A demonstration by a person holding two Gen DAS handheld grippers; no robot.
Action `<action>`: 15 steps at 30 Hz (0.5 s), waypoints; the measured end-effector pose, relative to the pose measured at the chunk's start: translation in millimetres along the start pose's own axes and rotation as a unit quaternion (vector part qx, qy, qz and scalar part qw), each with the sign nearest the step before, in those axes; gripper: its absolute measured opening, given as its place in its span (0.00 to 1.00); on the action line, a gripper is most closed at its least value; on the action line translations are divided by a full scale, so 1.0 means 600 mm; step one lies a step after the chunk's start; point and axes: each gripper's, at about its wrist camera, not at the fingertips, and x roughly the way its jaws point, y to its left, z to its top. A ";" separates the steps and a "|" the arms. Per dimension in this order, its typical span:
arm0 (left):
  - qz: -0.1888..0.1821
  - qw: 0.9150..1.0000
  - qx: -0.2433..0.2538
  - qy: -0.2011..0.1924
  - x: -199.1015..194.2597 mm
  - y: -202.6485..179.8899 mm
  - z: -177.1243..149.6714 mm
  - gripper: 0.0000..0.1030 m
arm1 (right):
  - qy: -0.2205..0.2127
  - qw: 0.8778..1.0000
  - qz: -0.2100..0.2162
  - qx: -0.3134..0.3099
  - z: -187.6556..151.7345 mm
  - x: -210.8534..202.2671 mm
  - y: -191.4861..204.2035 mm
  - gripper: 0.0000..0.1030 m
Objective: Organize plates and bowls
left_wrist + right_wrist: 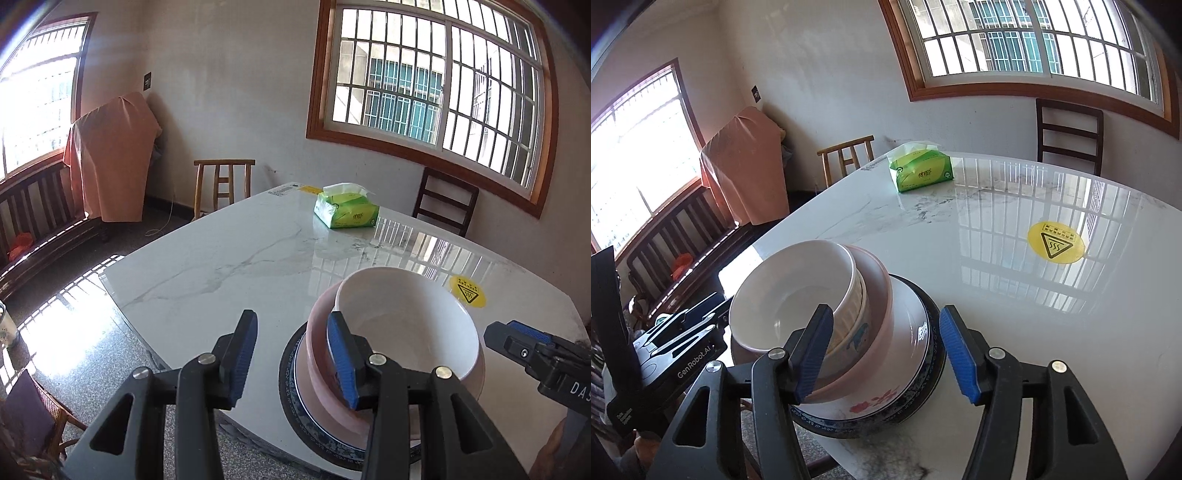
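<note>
Now: dishes stacked at the near edge of the marble surface (229, 266).

White bowl (410, 321) tops a pink bowl (317, 354) on a dark-rimmed plate (923, 384); another bowl seems nested between. Left hand-held gripper (291, 354) and right hand-held gripper (882, 354) both spread wide, grasping nothing. Green tissue pack (919, 168) lies far off.

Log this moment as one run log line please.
stage: stacking | stack: white bowl atop pink bowl, plates | left gripper: open | right gripper: open | table
</note>
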 end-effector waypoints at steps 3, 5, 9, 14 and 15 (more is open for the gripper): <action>-0.008 1.000 0.006 -0.020 -0.020 -0.001 0.009 0.39 | -0.007 1.000 0.000 0.005 -0.001 -0.007 -0.004 0.59; -0.008 1.000 0.005 -0.020 -0.027 -0.002 0.013 0.39 | -0.011 1.000 -0.001 0.010 -0.001 -0.012 -0.009 0.63; -0.007 1.000 0.012 -0.004 -0.034 -0.013 0.011 0.39 | -0.022 1.000 0.003 0.022 -0.004 -0.023 -0.018 0.64; -0.005 1.000 0.018 0.001 -0.053 -0.029 -0.003 0.39 | -0.035 0.999 0.006 0.024 -0.013 -0.043 -0.022 0.65; -0.006 1.000 0.018 0.000 -0.058 -0.031 -0.005 0.39 | -0.038 0.999 0.006 0.024 -0.016 -0.047 -0.022 0.65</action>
